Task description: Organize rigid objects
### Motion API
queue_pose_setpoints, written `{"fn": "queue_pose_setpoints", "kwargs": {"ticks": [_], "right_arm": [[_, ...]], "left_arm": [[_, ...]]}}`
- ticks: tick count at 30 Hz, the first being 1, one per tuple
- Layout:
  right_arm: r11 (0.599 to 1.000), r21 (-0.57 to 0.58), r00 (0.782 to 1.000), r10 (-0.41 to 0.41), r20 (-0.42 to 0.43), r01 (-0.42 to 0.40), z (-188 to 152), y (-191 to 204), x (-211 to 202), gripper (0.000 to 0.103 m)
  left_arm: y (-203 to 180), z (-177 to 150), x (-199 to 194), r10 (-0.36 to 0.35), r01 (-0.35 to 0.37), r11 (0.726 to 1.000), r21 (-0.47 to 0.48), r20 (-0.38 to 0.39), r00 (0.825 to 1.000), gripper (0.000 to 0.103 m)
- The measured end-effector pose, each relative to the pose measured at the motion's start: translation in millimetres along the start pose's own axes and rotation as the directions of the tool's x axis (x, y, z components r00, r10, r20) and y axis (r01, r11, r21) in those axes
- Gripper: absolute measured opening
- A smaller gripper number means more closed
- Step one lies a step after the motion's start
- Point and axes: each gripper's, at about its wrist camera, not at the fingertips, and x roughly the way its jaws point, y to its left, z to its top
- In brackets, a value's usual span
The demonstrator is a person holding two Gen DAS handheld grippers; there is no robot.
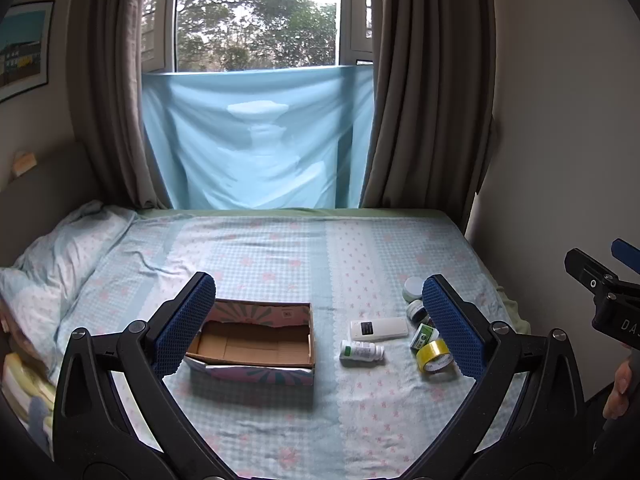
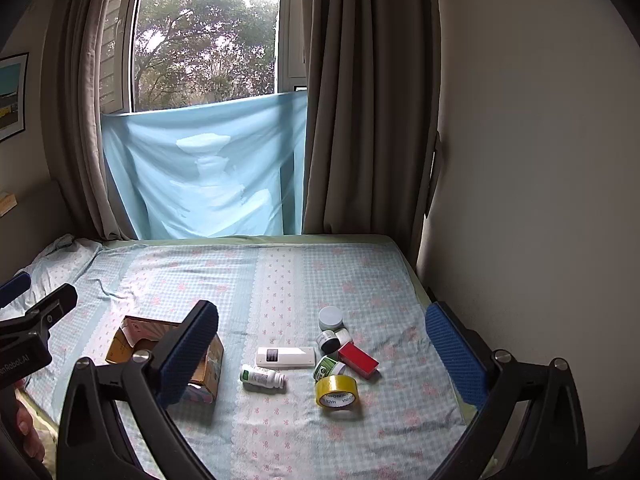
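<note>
left gripper (image 1: pixel 316 312) jaws spread, empty, above bed (image 1: pixel 280 248) | cardboard box (image 1: pixel 256 340) empty, left | white bottle (image 2: pixel 262 377), remote (image 2: pixel 286 357), jars, tape roll (image 2: pixel 336 391) clustered right | right gripper (image 2: pixel 320 352) jaws spread, empty | advice: pinch bottle across its body, lift clear before crossing to box

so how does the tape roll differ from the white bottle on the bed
The tape roll is a yellow open ring standing on its edge; the white bottle is a closed cylinder with a green label, lying on its side. The tape sits right of the bottle, by the red box. Both rest on the bedsheet, outside the cardboard box.
</note>
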Motion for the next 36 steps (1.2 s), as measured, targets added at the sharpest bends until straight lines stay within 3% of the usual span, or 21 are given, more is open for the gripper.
{"fn": "queue_pose_setpoints", "kwargs": {"ticks": [36], "right_arm": [[0.999,0.028,1.000,-0.020,0.005,0.020,-2,-3,-10,0.103]], "left_arm": [[-4,2,-1,-0.035,0.035,0.999,0.033,-0.010,0.999,0.103]]}}
